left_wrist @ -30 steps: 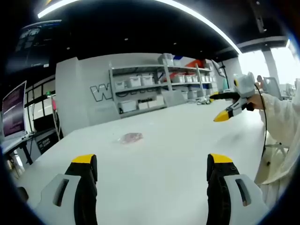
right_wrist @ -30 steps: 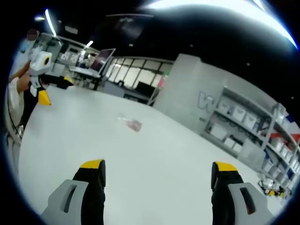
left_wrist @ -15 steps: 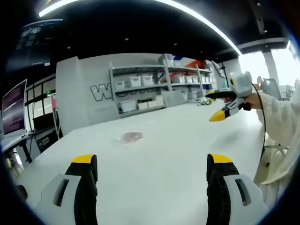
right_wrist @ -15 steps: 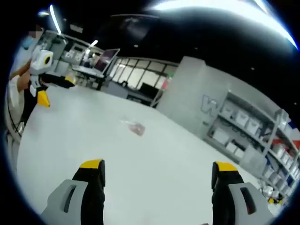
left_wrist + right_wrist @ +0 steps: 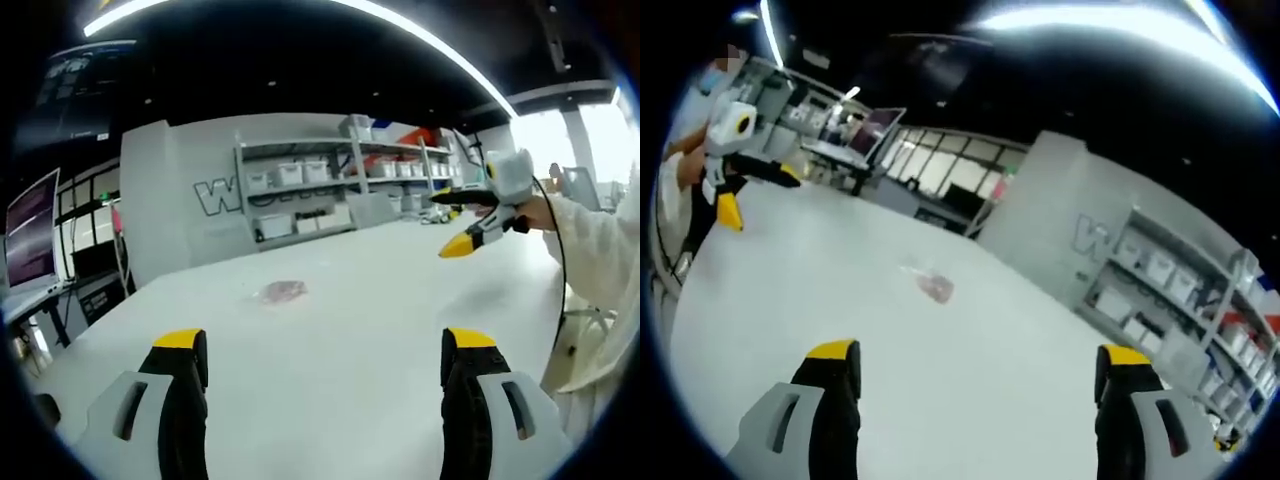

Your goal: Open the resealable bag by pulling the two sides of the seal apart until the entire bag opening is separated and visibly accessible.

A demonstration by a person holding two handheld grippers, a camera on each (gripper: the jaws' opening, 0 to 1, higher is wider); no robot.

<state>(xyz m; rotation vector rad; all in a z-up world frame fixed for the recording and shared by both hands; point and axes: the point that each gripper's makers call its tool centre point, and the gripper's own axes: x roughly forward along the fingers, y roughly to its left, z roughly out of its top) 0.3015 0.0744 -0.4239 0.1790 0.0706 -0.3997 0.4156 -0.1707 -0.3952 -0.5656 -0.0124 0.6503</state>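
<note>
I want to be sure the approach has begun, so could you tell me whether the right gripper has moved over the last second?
Yes. In the left gripper view the right gripper has moved left against the shelving, toward the resealable bag.

One resealable bag (image 5: 281, 292) lies on one white table (image 5: 330, 330); two tongs, left (image 5: 325, 355) and right (image 5: 975, 365).

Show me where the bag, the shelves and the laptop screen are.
bag (image 5: 281, 292), left gripper view, middle of its pinkish contents.
shelves (image 5: 330, 190), left gripper view, middle of the rack with white bins.
laptop screen (image 5: 882, 128), right gripper view, centre of the lit panel.
</note>
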